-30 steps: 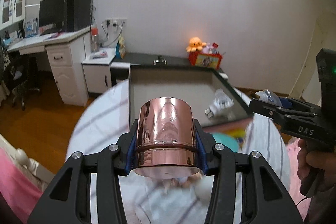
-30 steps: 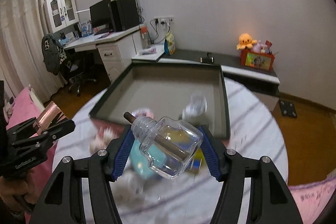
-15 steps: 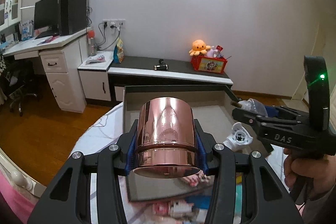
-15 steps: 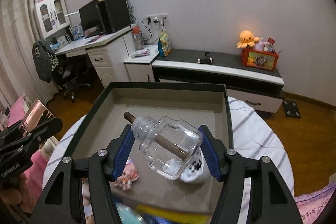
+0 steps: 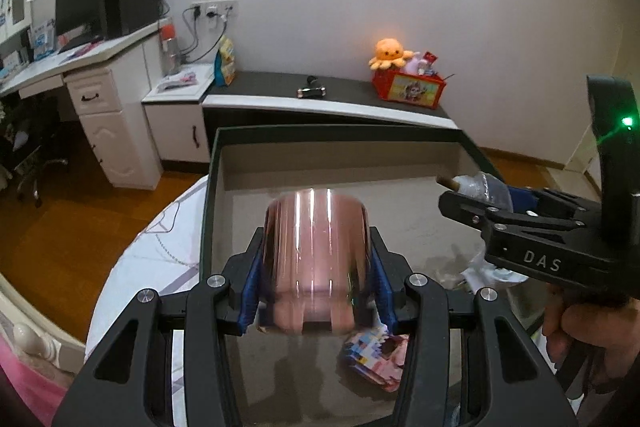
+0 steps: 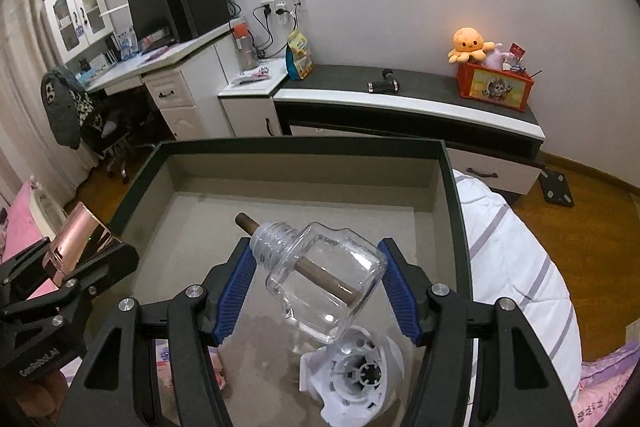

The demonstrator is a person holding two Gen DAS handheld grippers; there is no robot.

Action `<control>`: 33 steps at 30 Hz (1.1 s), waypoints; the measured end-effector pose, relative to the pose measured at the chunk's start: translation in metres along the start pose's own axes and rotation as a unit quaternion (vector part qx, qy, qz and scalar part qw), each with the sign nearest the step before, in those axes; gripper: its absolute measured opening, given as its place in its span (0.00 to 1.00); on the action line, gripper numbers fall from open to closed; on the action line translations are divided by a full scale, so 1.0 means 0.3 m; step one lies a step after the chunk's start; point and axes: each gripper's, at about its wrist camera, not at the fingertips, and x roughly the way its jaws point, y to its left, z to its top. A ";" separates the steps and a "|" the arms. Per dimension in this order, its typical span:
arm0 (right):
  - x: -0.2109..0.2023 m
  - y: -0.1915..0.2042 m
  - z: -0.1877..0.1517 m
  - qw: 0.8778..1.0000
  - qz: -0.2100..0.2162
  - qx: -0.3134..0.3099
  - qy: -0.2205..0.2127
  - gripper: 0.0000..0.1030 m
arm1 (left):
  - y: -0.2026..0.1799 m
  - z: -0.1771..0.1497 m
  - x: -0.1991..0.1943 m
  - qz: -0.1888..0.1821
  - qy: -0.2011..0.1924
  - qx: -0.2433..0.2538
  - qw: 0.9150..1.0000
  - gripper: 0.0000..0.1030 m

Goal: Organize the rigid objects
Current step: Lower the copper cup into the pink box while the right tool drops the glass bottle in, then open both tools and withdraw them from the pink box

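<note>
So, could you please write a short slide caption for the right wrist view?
Right gripper holds a clear glass bottle over the dark-rimmed tray, above a white plastic part.

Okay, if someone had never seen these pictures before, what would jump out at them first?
Probably the shiny rose-gold metal cylinder clamped in the left gripper, held over the shallow dark-rimmed grey tray. Next, the clear glass bottle with a brown wick, tilted between the right gripper's blue pads above a white plastic part lying in the tray. Far back, an orange plush octopus sits on a red box.
</note>
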 end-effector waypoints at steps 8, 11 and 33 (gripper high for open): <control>-0.029 -0.011 -0.019 1.000 -0.008 0.021 -0.013 0.86 | 0.018 -0.019 -0.101 0.010 -0.039 -0.004 0.999 0.90; -0.072 -0.012 -0.026 0.999 -0.010 0.034 -0.023 0.87 | 0.027 -0.026 -0.155 0.010 -0.057 -0.010 0.998 0.97; -0.488 0.089 -0.279 0.994 0.003 0.058 -0.088 0.87 | -0.028 -0.264 -0.611 0.020 -0.110 0.005 0.994 1.00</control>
